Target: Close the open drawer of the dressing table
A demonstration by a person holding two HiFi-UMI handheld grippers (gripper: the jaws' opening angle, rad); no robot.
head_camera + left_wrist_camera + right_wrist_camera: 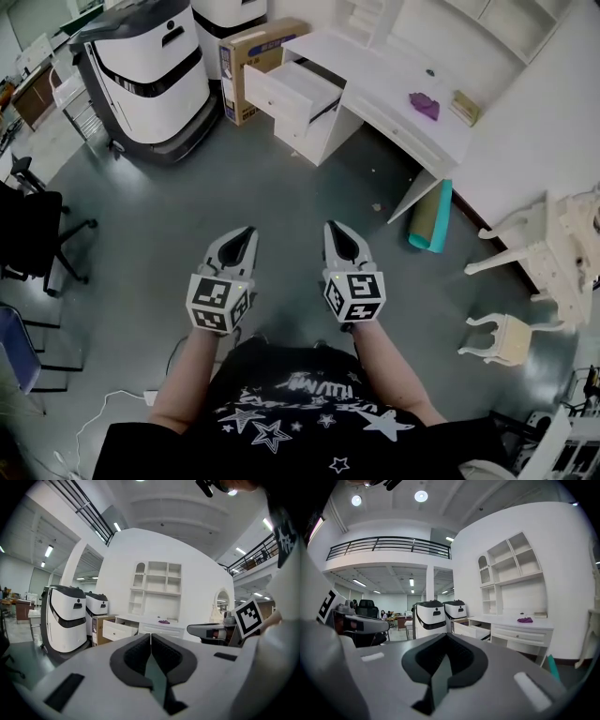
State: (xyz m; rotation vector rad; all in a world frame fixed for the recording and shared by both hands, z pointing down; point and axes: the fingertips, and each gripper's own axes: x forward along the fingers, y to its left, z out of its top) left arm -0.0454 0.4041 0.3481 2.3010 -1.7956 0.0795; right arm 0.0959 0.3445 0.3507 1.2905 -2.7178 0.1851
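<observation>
The open drawer [298,94] juts from the left end of the dressing table [375,80]; a cardboard box [246,58] stands just left of it, a big machine [150,70] further left; a rolled mat [431,217] leans under the surface's right end; left gripper [247,232] and right gripper [334,227] sit side by side, well before the drawer.

We label 2 white-and-black machines [150,75] standing side by side, a cardboard box [246,67] just beside them, a teal roll [432,217] on the grey floor [234,187], a black office chair [33,234], and a small purple object [424,105], perhaps cloth.
</observation>
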